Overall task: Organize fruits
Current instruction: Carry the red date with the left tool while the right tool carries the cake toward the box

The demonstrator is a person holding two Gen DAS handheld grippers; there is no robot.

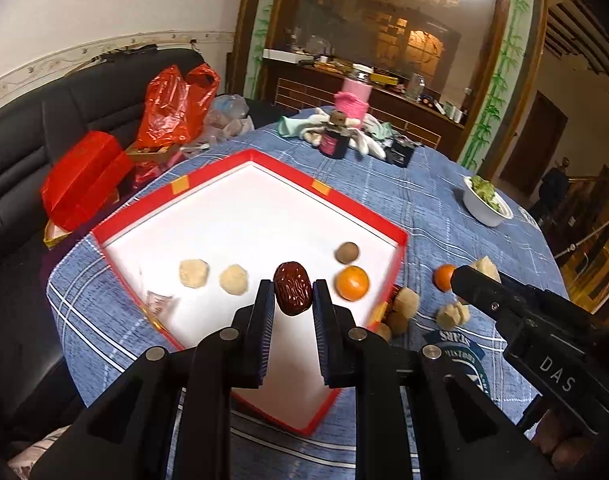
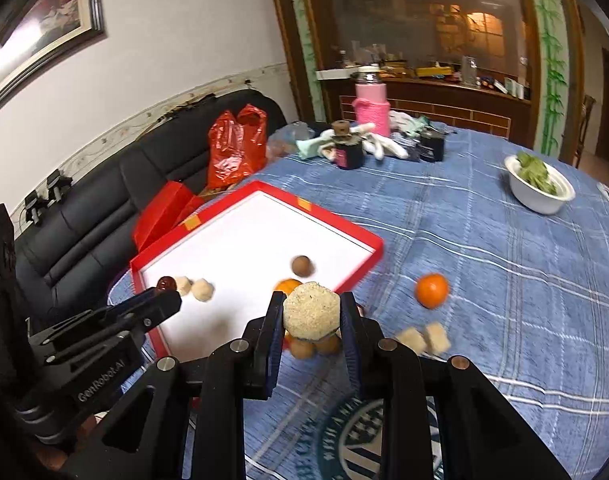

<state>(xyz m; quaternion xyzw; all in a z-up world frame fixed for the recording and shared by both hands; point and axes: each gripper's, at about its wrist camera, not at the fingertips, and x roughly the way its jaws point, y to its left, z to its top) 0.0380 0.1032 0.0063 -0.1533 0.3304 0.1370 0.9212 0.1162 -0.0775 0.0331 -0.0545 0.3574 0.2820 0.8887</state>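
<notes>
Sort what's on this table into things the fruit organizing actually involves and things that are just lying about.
Part of the job:
- left gripper holding the red date
- right gripper holding a beige cake
- red box
- orange in the box
- orange on the cloth

Lying about:
- white bowl of greens
- pink-sleeved jar
- dark corked bottle
- red plastic bag

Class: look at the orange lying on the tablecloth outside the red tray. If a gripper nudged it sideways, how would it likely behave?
The orange looks round, so a nudge would probably set it rolling. The tablecloth may slow it, though nothing close by would block it. Its rind looks smooth and firm, so it should keep its shape but might slip from a loose grasp.
</notes>
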